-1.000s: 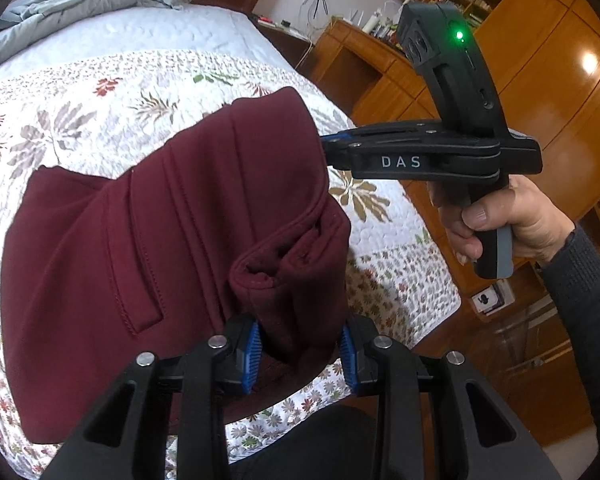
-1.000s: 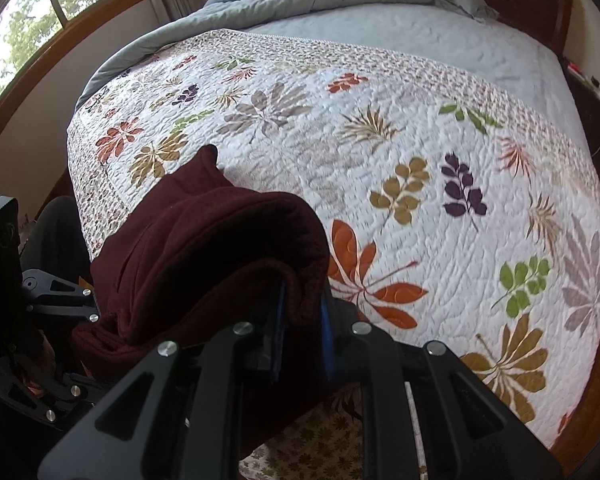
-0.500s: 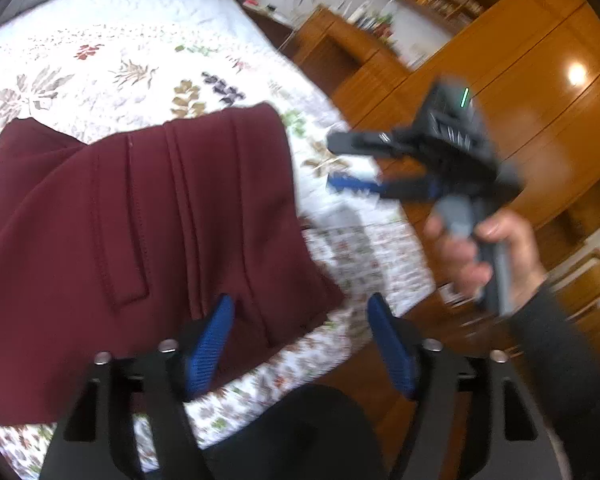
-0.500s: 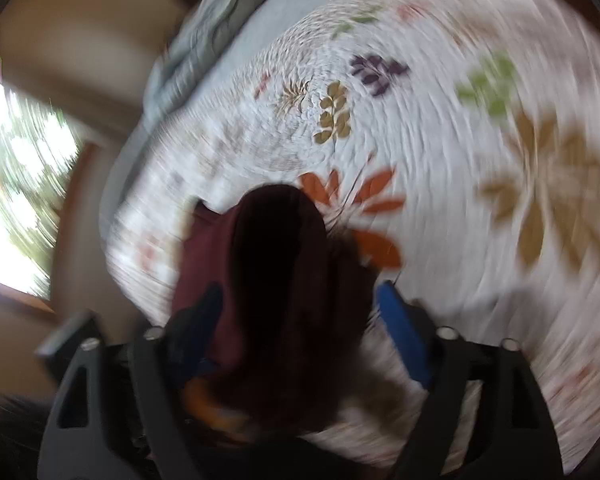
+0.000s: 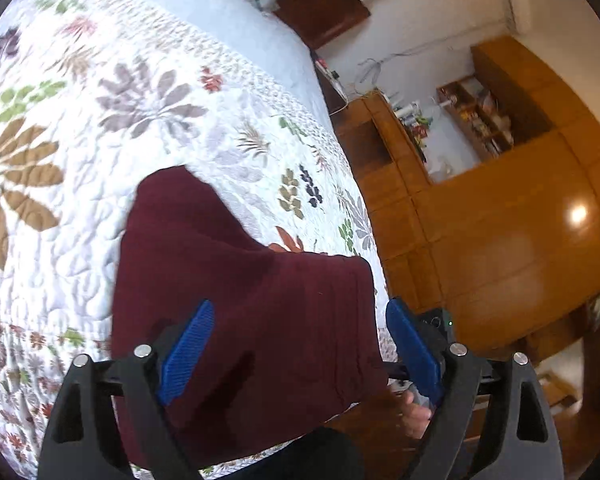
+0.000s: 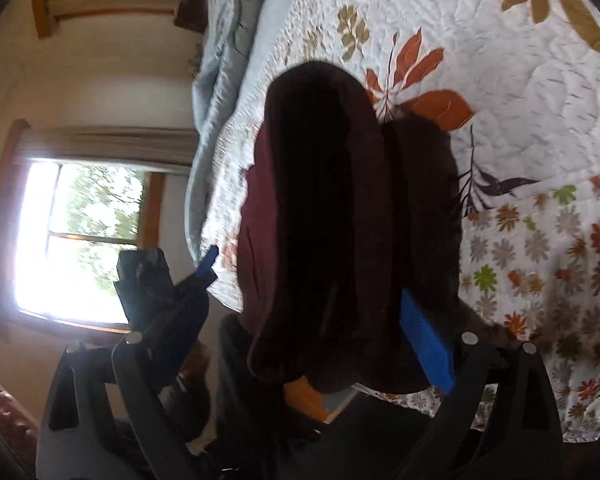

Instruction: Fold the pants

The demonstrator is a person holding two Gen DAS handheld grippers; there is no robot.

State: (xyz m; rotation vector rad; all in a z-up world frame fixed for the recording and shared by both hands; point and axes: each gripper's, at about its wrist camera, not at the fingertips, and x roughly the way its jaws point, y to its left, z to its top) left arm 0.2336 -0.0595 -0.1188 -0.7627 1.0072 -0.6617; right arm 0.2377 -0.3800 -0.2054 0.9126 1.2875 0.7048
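The maroon pants (image 5: 244, 300) lie folded in a compact bundle at the near edge of the bed; they also show in the right wrist view (image 6: 320, 216), dark and partly hanging over the edge. My left gripper (image 5: 296, 352) is open, its blue pads spread wide above the cloth and holding nothing. My right gripper (image 6: 312, 344) is open too, one blue pad (image 6: 428, 348) beside the bundle. The left gripper (image 6: 172, 300) shows at the left of the right wrist view.
The bed carries a white quilt with leaf prints (image 5: 80, 140) and a grey duvet (image 6: 216, 60) bunched at the head. Wooden cabinets and shelves (image 5: 480, 200) stand past the bed's right side. A window (image 6: 76, 240) is on the other side.
Both grippers opened and let go of the pants. The pants dropped flat onto the bed edge. Both grippers pulled back and turned.
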